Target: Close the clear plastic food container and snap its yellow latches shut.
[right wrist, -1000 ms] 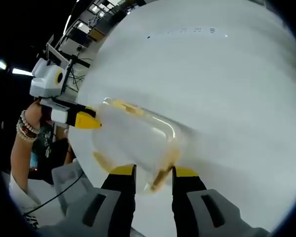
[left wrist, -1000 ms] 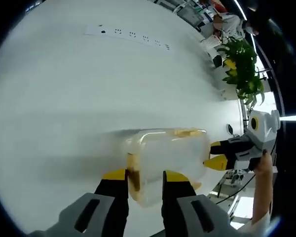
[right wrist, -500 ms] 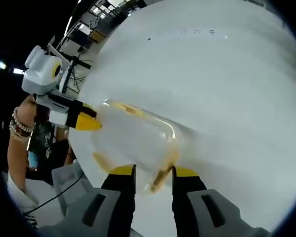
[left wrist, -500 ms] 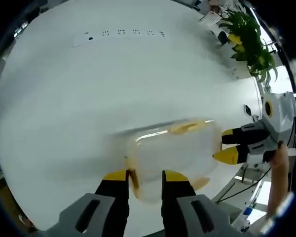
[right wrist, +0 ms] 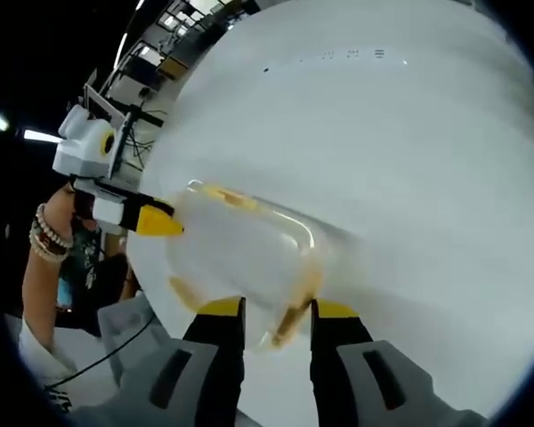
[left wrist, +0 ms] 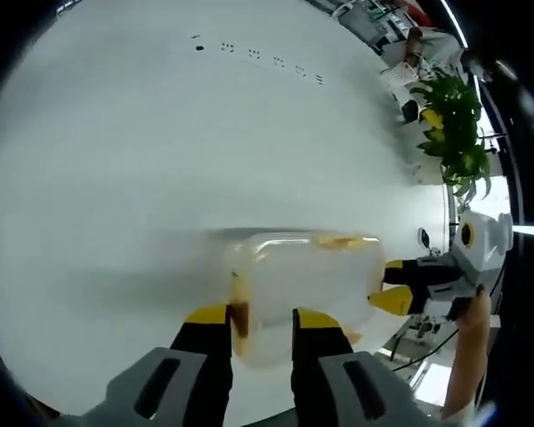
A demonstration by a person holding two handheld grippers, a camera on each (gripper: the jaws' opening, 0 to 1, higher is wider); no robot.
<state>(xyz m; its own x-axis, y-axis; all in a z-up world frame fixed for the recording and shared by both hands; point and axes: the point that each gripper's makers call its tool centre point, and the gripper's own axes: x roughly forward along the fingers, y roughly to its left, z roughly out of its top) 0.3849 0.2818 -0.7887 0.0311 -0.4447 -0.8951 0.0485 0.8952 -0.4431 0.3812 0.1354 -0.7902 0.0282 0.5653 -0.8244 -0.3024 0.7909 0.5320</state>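
1. The clear plastic food container point(left wrist: 298, 289) lies on the white table point(left wrist: 160, 160), lid down on the box, near the table's edge and between the two grippers.
2. In the left gripper view the left gripper point(left wrist: 260, 322) comes up from the bottom, its two yellow-tipped jaws standing a little apart on either side of one short end of the container.
3. A yellow latch point(left wrist: 239, 311) on that end sits in the gap between these jaws; whether the jaws press on it or merely bracket it I cannot tell.
4. In the same view the right gripper point(left wrist: 400, 286) reaches in from the right, its yellow tips touching the far short end of the container, with a person's hand point(left wrist: 467, 311) behind it.
5. In the right gripper view the right gripper point(right wrist: 276, 313) shows its own jaws slightly parted around the other end of the container point(right wrist: 240, 258), where a second yellow latch point(right wrist: 292, 316) lies between them; grip or mere contact cannot be told here either.
6. There the left gripper point(right wrist: 151, 218) enters from the left, one yellow tip against the container, held by a hand with beaded bracelets on the wrist point(right wrist: 49, 236).
7. A green potted plant point(left wrist: 454, 124) stands beyond the table's far right edge, and a white power strip point(left wrist: 258, 58) lies far back on the table.
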